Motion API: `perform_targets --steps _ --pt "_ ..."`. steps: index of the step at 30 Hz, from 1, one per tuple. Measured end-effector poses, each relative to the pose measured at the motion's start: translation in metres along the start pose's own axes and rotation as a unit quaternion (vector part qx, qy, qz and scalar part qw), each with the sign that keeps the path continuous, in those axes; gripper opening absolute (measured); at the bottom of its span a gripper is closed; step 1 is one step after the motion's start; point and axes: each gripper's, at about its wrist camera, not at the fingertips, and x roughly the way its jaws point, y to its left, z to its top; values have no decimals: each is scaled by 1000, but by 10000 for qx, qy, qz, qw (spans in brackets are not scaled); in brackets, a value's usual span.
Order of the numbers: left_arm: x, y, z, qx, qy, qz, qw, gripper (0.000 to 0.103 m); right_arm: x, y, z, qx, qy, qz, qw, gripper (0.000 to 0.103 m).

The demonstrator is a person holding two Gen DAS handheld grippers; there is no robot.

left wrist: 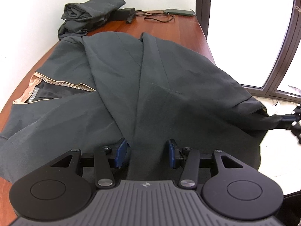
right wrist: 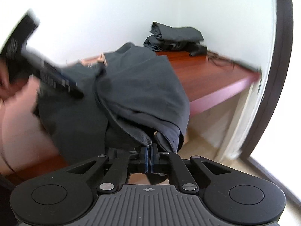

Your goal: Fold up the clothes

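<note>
Your left gripper [left wrist: 147,155] hangs over the near part of the jacket [left wrist: 131,79], pointing down at it, its blue pads [left wrist: 121,153] standing apart. Dark cloth lies between them, but they do not press on it, so that hand holds nothing.

Your right gripper [right wrist: 150,157] is closed: its pads [right wrist: 144,158] meet on a pinch of the jacket's [right wrist: 135,86] edge, and the fabric rises in a taut fold from that grip. In the left wrist view you see the same gripper [left wrist: 287,120] at the far right, off the table's side, with a corner of the jacket drawn out to it.

The jacket lies spread across the table [left wrist: 188,30], covering most of the near end. Its collar sits at the left, where the tan lining [left wrist: 37,81] shows. One front panel lies folded over the middle.

At the far end, by the wall, a pile of folded dark clothes [left wrist: 90,11] rests on the wood. Beside it lie a black adapter [left wrist: 122,14], a tangle of cable [left wrist: 158,17] and a flat dark device [left wrist: 178,12].

The right wrist view is blurred; your left hand [right wrist: 5,88] shows at its left edge, around the gripper's handle.
</note>
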Motion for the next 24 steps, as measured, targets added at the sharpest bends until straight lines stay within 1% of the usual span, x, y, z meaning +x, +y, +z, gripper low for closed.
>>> perform_targets --steps 4,7,8,9,10,16,20,24 --pt "0 3 1 -89 -37 72 9999 53 -1 -24 13 466 468 504 9965 5" --pt "-3 3 0 -200 -79 97 9997 53 1 -27 19 304 712 417 9961 12" --pt "-5 4 -1 -241 -98 104 9996 53 0 -25 20 193 748 292 9966 20" --pt "-7 5 -2 -283 -117 112 9995 53 -2 -24 22 99 729 145 9972 25" --pt "-9 6 -2 -327 -138 120 9993 53 -5 -23 24 61 702 116 9974 27" --pt "-29 13 -12 -596 -236 176 9978 53 -7 -15 42 125 644 439 9969 27" --pt "-49 15 -25 -655 -277 190 9973 58 8 -4 56 115 756 763 9941 27" --pt "-67 17 -39 -711 -306 249 9967 58 29 5 69 78 890 1059 9903 30"
